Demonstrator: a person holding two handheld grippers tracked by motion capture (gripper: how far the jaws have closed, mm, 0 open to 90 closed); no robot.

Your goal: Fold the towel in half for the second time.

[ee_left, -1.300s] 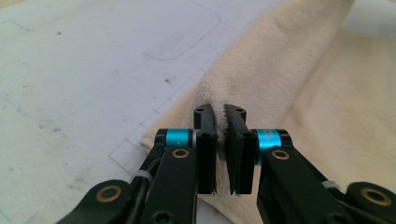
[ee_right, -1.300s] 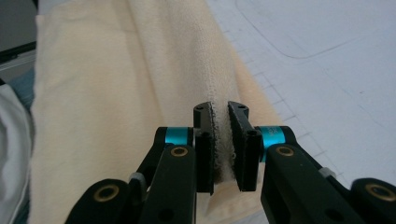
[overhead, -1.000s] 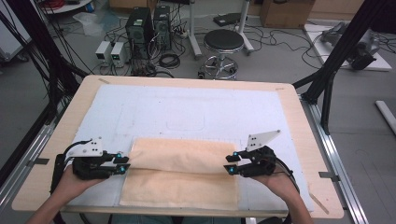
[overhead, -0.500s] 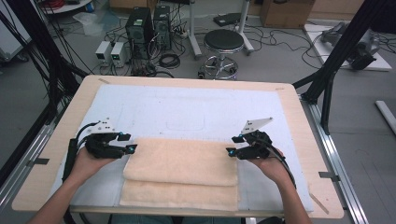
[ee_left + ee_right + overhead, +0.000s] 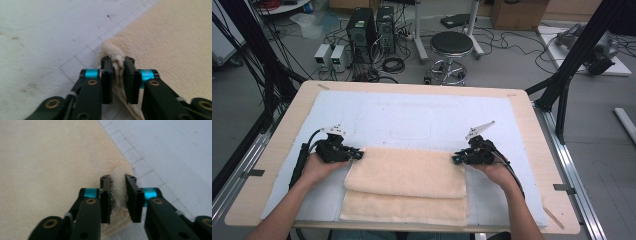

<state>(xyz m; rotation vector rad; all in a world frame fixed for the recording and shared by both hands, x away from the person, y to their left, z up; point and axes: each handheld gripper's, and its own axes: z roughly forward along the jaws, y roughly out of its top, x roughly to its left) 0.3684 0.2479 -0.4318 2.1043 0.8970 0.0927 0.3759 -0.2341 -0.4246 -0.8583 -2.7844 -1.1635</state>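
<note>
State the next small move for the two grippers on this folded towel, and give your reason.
Probably lift both corners together and carry them toward the near edge. The left gripper and right gripper have just closed on the towel's far folded corners, and it lies half-folded.

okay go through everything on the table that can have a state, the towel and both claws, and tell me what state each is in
Towel: folded, upper layer set back so a strip of the lower layer shows at the near edge, lying flat on the mat.
Left claw: just closed, shut on the towel's far left corner.
Right claw: just closed, shut on the towel's far right corner.
Mat: spread flat on the table, lightly stained.
</note>
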